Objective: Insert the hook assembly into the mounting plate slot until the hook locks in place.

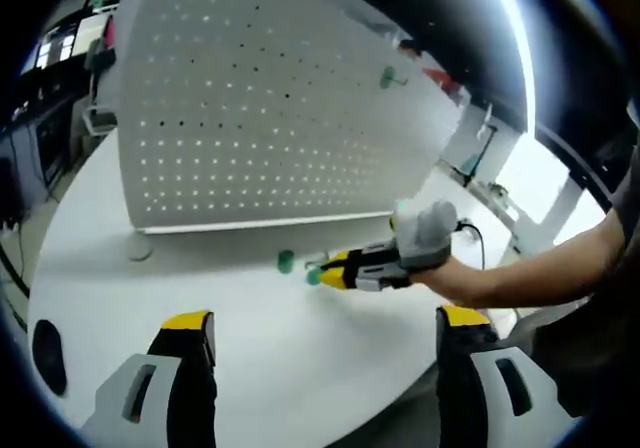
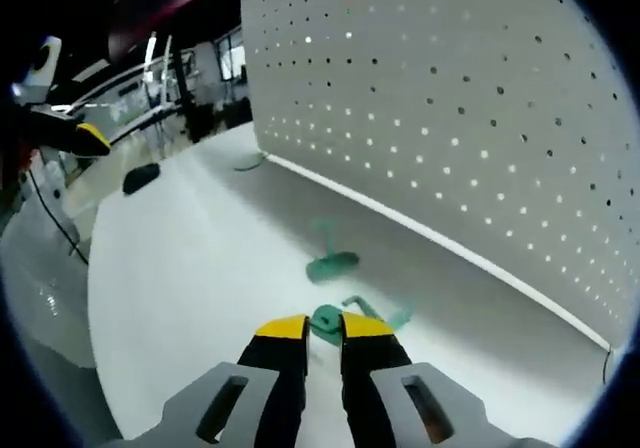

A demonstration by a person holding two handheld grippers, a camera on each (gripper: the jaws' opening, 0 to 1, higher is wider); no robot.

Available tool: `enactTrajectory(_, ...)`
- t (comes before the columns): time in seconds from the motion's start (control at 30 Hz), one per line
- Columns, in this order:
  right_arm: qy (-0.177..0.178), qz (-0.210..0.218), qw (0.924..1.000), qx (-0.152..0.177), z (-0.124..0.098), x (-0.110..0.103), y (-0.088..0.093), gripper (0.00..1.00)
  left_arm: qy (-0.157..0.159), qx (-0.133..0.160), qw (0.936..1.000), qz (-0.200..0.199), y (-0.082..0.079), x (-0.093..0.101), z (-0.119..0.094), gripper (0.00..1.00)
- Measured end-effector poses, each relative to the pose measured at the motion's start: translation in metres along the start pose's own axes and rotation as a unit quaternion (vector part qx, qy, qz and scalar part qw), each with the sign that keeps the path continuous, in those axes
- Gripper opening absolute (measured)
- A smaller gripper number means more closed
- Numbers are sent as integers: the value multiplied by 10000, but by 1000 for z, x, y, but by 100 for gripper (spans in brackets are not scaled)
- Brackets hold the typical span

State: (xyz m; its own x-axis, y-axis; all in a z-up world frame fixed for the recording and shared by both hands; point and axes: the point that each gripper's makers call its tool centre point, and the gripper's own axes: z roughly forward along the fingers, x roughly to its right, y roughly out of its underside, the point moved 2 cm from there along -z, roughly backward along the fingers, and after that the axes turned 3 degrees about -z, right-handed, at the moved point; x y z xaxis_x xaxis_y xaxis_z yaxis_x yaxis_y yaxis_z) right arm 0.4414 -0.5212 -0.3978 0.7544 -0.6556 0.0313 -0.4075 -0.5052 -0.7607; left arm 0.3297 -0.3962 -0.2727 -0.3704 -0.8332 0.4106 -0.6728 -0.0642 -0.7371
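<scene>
A white perforated mounting plate (image 1: 270,108) (image 2: 450,118) stands upright on a round white table (image 1: 250,358). My right gripper (image 2: 324,328) is low over the table in front of the plate, shut on a small green hook (image 2: 325,320). In the left gripper view the right gripper (image 1: 325,273) comes in from the right in a person's hand, with the held hook (image 1: 313,276) at its tip. A second green hook (image 2: 332,263) (image 1: 286,261) lies on the table just beyond it. Another green hook (image 1: 390,76) hangs on the plate's upper right. My left gripper (image 1: 325,318) is open and holds nothing.
A dark oval object (image 1: 48,353) (image 2: 140,178) lies near the table's edge. A pale round disc (image 1: 140,253) sits by the plate's left foot. A cable (image 1: 470,233) trails behind the right gripper. Desks and shelving stand beyond the table.
</scene>
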Motion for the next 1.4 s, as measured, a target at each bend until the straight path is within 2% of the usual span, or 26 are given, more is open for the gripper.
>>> enactTrajectory(0.3,-60,-121,9999,-15,1,-5,-5,7,6,3,10000,6,-2,0,2,91)
enactTrajectory(0.33,-65,-114,9999,-42,1,-5,-4,1,9,2,10000,11,-2,1,2,91)
enactTrajectory(0.37,-103,-143,9998,-105,0,-6,-2,1,10,4,10000,14,-2,1,2,91)
enactTrajectory(0.4,-128,26,9999,-93,4,-9,-2,1,9,6,10000,14,-2,0,2,91)
enactTrajectory(0.43,-98,22,9999,-136,4,-9,0,1,4,12,10000,12,-3,0,1,90)
enactTrajectory(0.5,-83,-138,9999,-32,3,-9,-2,1,-4,17,10000,5,-3,0,1,90)
enactTrajectory(0.87,-21,174,9998,-40,0,-6,-1,0,-2,6,10000,18,-2,1,-1,90)
enactTrajectory(1.2,130,278,9994,157,-7,4,-16,0,8,67,10000,74,-8,4,-2,91)
enactTrajectory(1.4,251,349,9978,507,-22,12,-42,0,7,103,9999,116,-12,7,-3,91)
